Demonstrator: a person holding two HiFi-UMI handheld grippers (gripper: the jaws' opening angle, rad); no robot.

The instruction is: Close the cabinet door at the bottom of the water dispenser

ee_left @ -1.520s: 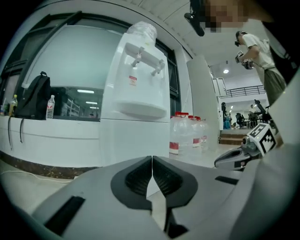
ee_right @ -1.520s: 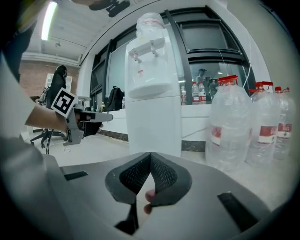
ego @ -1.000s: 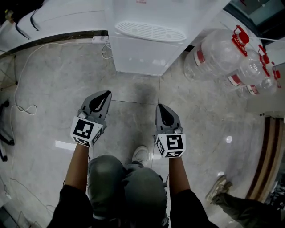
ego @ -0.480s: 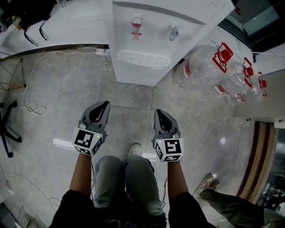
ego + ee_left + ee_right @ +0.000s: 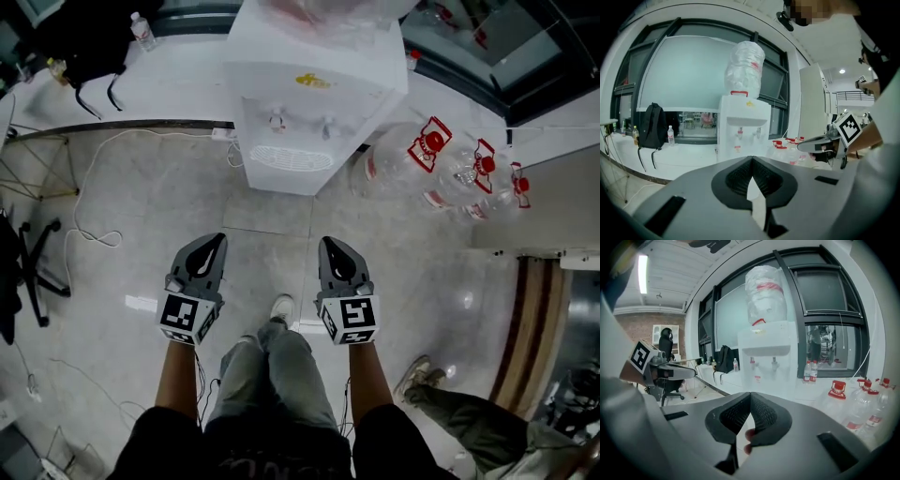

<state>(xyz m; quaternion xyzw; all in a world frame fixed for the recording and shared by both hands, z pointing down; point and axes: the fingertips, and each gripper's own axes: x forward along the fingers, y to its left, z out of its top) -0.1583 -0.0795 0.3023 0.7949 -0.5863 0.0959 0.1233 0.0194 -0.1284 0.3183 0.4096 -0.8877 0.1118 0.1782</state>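
Left gripper (image 5: 217,240) has its jaws pressed together with nothing in them, and the right gripper (image 5: 328,242) is the same. They're held side by side out front, noses toward 12. Chair (image 5: 28,272) sits at 9, backpack (image 5: 94,42) up at 11. Plenty of open grey floor (image 5: 281,211) between the grippers and the dispenser (image 5: 309,103) at 12. Its door can't be made out from up here. Jugs (image 5: 441,159) crowd the 1 to 2 side.

glossy, pale stone-look floor tiles (image 5: 112,206). the water dispenser (image 5: 309,112) is smooth white plastic, the jugs (image 5: 412,159) clear plastic. the left gripper (image 5: 217,241) and right gripper (image 5: 327,244) are matt grey plastic with ribbed black pads (image 5: 738,176).
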